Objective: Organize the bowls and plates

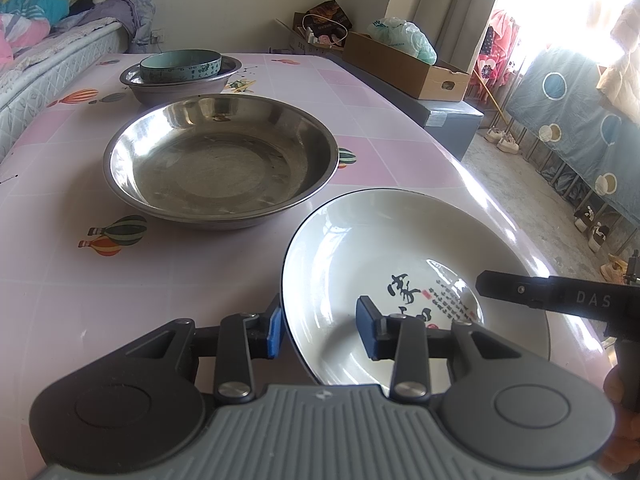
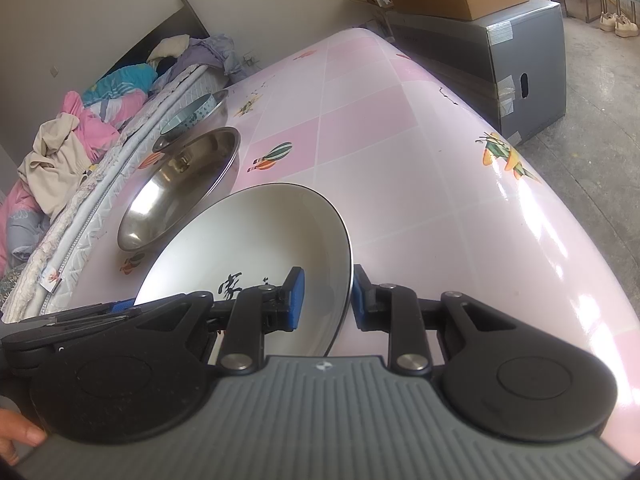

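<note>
A white deep plate (image 1: 400, 248) (image 2: 256, 236) with black calligraphy hangs slightly tilted over the near right part of the pink table (image 1: 120, 300). My left gripper (image 1: 322, 332) is shut on its left rim, one blue pad outside and one inside. My right gripper (image 2: 328, 300) grips the opposite rim the same way; one of its black fingers (image 1: 520, 292) shows across the plate. Behind the plate sits a wide steel basin (image 1: 220, 160) (image 2: 180, 184). Further back a teal bowl (image 1: 180, 64) (image 2: 192, 114) rests inside a smaller steel bowl (image 1: 160, 94).
A bed with heaped bedding (image 1: 40, 60) (image 2: 60, 160) runs along the table's left side. A cardboard box (image 1: 404, 68) sits on a grey crate (image 2: 520, 60) past the far right corner. The table's right edge (image 2: 540, 200) drops to a concrete floor with shoes (image 1: 504, 140).
</note>
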